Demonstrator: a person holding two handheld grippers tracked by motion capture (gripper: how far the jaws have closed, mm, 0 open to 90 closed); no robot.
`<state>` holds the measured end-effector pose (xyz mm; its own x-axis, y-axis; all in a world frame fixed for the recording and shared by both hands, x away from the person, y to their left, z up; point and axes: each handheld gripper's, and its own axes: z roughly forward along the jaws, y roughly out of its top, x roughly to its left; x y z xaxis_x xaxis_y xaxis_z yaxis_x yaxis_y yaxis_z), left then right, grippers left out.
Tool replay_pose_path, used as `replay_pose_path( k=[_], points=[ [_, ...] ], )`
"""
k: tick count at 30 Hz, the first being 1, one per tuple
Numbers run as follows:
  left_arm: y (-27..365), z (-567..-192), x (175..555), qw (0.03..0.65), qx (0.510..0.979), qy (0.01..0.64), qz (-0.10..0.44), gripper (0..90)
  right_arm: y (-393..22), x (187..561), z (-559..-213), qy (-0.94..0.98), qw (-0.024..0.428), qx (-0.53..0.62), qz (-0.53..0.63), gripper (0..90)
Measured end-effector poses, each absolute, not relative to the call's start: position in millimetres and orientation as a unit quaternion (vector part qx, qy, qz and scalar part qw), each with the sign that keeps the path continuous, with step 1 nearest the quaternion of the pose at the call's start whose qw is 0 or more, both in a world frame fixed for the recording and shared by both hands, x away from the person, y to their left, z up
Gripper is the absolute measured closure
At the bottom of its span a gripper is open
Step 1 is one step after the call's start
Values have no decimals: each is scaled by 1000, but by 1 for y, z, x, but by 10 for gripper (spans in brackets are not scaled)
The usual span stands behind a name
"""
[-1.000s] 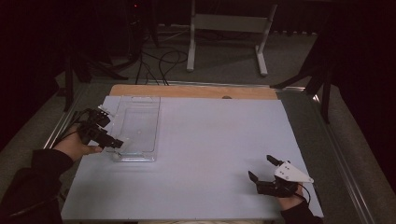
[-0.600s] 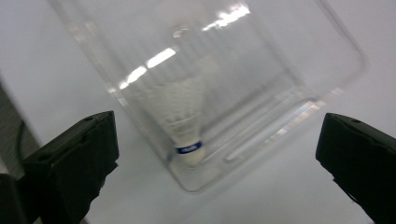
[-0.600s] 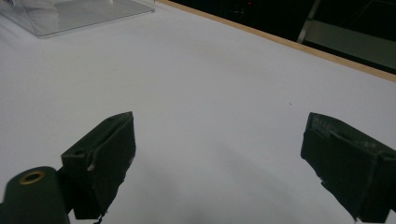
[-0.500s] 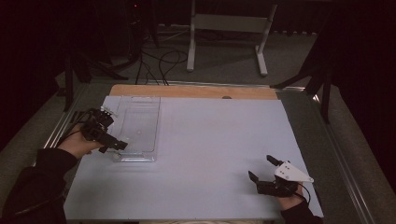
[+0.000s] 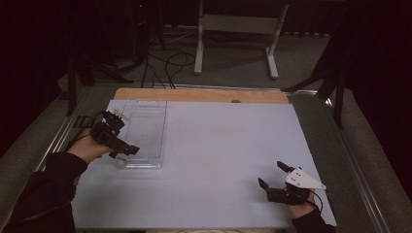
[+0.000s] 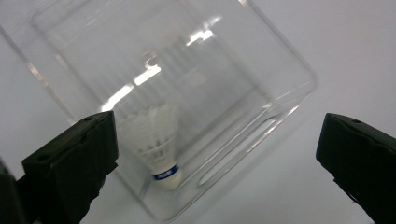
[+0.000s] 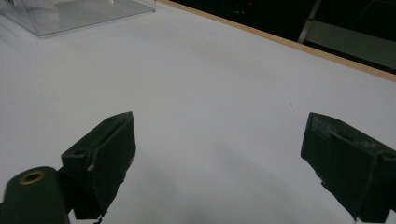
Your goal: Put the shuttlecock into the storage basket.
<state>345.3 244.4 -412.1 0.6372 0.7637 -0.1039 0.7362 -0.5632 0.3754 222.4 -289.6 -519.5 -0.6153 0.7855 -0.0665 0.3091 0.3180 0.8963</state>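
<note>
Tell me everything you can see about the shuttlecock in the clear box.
The shuttlecock is white, with a feathered skirt and a rounded cork base that carries a blue band. It lies tilted inside the clear plastic box, near one corner, with its base toward the wall and the skirt pointing inward. It rests on the box floor. The left gripper hangs above it with jaws wide apart, which have just been opening, and does not touch it.
</note>
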Motion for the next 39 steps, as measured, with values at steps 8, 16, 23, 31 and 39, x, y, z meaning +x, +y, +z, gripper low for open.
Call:
replay_pose_path(
  k=[8,16,23,31,39],
  points=[
    [230,-405,346,213,888,406,40,0,-290,222,-519,771,259,355,462,102],
    [210,-398,347,245,890,380,47,0,-289,221,-518,770,260,355,462,101],
    [187,-395,349,262,894,359,47,0,-290,221,-517,769,261,354,463,102],
    [159,-393,345,294,899,323,38,1,-289,221,-517,769,259,355,464,102],
    [132,-399,339,318,909,267,23,1,-289,221,-517,769,259,354,465,101]
  ],
)
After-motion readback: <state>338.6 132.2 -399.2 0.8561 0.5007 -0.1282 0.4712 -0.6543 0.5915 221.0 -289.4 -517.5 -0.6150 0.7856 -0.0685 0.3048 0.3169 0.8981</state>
